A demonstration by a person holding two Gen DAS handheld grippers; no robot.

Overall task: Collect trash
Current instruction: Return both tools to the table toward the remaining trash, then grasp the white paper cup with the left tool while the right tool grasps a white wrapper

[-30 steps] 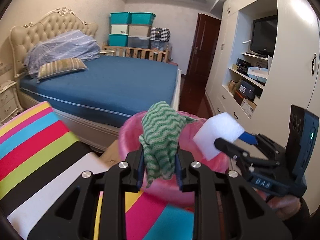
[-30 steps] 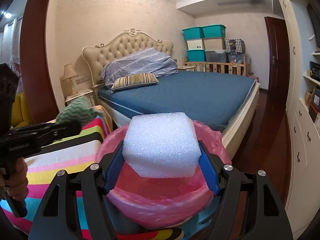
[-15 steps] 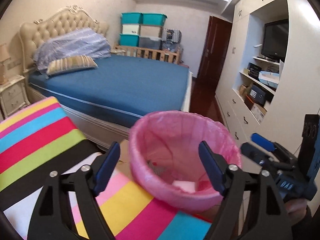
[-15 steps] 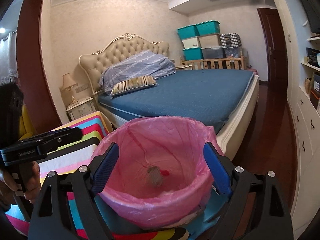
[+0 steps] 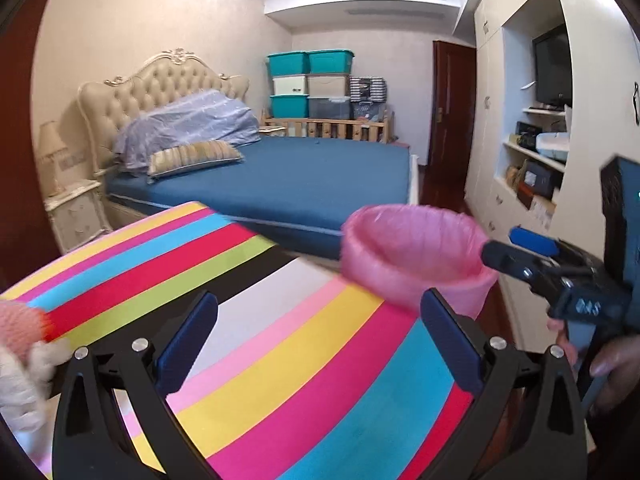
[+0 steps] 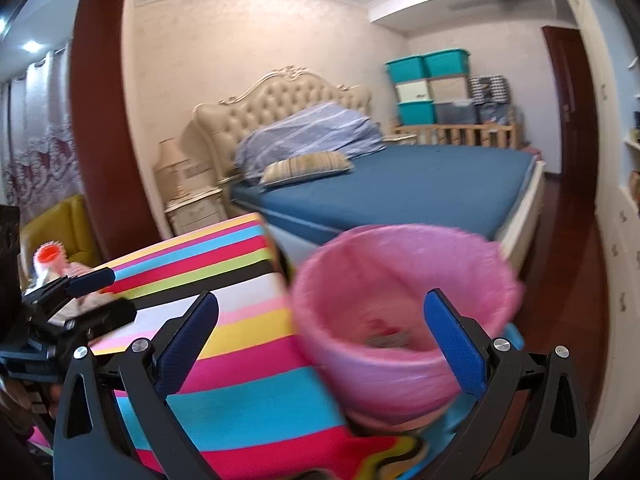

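Both loads are gone from my tongs since a second ago: the green cloth and the white foam block no longer sit between the pads, and both cameras have swung away from the bin.

Through the left wrist camera, my left tongs (image 5: pixel 318 332) are opening, pads wide apart with nothing between them, over the striped bench (image 5: pixel 256 320). The pink-lined trash bin (image 5: pixel 416 256) stands at the bench's far right edge, ahead and to the right of the tongs. My right tongs (image 5: pixel 516 248) reach in from the right, tips at the bin's rim. At the left edge lies a blurred pink and white soft thing (image 5: pixel 24 352); I cannot tell what it is.

Through the right wrist camera, my right tongs (image 6: pixel 320 336) are opening too, empty, with the trash bin (image 6: pixel 404 312) just ahead; something grey and red lies at its bottom. My left tongs (image 6: pixel 100 296) stand spread at the left, over the bench (image 6: pixel 240 360).
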